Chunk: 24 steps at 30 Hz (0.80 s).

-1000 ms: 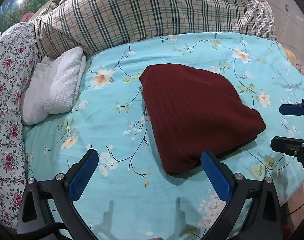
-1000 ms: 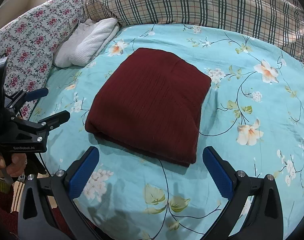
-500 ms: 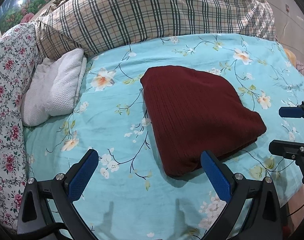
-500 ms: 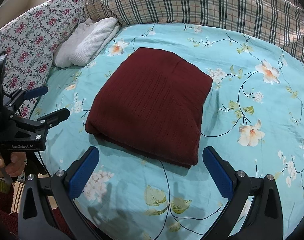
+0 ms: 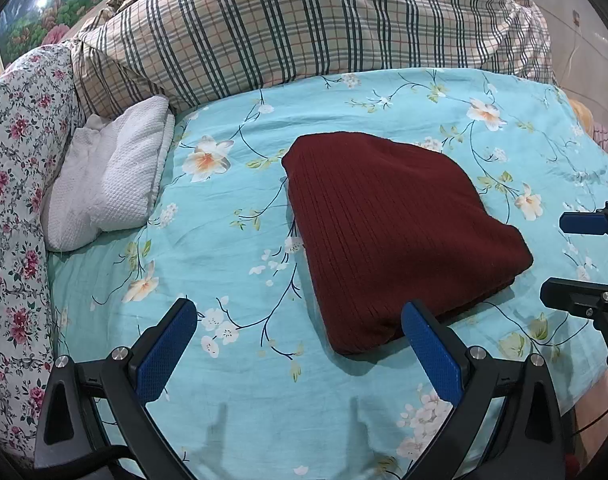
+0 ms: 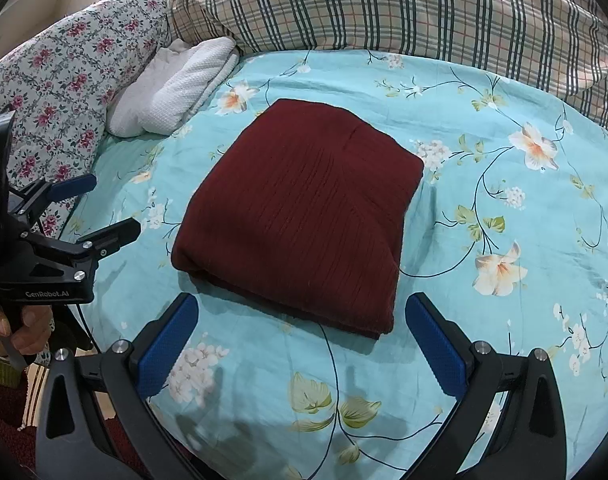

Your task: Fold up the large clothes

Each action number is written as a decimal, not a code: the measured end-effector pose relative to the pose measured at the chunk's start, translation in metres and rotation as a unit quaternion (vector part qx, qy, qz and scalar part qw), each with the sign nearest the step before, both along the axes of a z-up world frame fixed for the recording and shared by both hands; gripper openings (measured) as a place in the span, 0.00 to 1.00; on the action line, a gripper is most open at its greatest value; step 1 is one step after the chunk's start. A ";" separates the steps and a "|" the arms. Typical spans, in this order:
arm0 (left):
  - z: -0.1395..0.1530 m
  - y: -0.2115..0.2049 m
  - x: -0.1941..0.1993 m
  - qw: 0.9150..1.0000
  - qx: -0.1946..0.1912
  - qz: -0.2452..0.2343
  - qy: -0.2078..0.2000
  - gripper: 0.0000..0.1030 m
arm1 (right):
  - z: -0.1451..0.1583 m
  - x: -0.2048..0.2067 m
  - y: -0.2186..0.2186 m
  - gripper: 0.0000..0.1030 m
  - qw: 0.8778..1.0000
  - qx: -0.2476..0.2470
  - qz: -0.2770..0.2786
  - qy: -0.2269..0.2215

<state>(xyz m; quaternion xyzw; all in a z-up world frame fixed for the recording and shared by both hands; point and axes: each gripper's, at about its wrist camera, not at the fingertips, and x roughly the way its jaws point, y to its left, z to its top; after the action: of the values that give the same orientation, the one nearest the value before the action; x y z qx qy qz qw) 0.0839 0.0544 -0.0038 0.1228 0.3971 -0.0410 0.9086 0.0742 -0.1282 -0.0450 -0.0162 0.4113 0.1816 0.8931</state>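
Observation:
A dark red ribbed sweater (image 5: 387, 232) (image 6: 304, 212) lies folded into a thick rectangle on the turquoise flowered bedsheet (image 5: 224, 240) (image 6: 503, 160). My left gripper (image 5: 298, 344) hovers open above the sheet at the sweater's near left corner, with nothing between its blue pads. My right gripper (image 6: 300, 340) is open too, just short of the sweater's near edge and empty. Each gripper shows in the other's view: the right one (image 5: 579, 256) at the right edge, the left one (image 6: 88, 208) at the left edge, held by a hand (image 6: 20, 328).
A folded white textured cloth (image 5: 108, 184) (image 6: 176, 88) lies at the sheet's far left. A plaid quilt (image 5: 304, 28) (image 6: 423, 12) is heaped along the back. A floral pillow (image 5: 12, 184) (image 6: 64, 68) borders the left side. The bed's edge drops off near the grippers.
Both grippers have drawn back slightly from the sweater, which sits a little farther off in both views. The sweater itself has not moved, and both grippers stay open.

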 end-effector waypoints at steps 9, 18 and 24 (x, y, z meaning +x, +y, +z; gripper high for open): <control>0.002 -0.002 -0.002 1.000 -0.001 0.000 -0.002 0.99 | 0.001 0.001 -0.001 1.00 1.000 0.001 0.000 0.000; 0.002 -0.002 -0.003 1.000 -0.001 0.002 -0.003 0.99 | 0.004 0.000 -0.001 1.00 1.000 0.004 -0.003 -0.002; 0.003 -0.002 -0.002 1.000 0.000 0.002 -0.004 0.99 | 0.005 -0.002 0.001 1.00 1.000 0.004 -0.005 -0.005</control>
<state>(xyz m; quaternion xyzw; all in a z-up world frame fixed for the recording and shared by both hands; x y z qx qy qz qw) 0.0815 0.0523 -0.0005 0.1219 0.3937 -0.0393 0.9103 0.0721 -0.1268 -0.0404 -0.0113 0.4059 0.1789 0.8962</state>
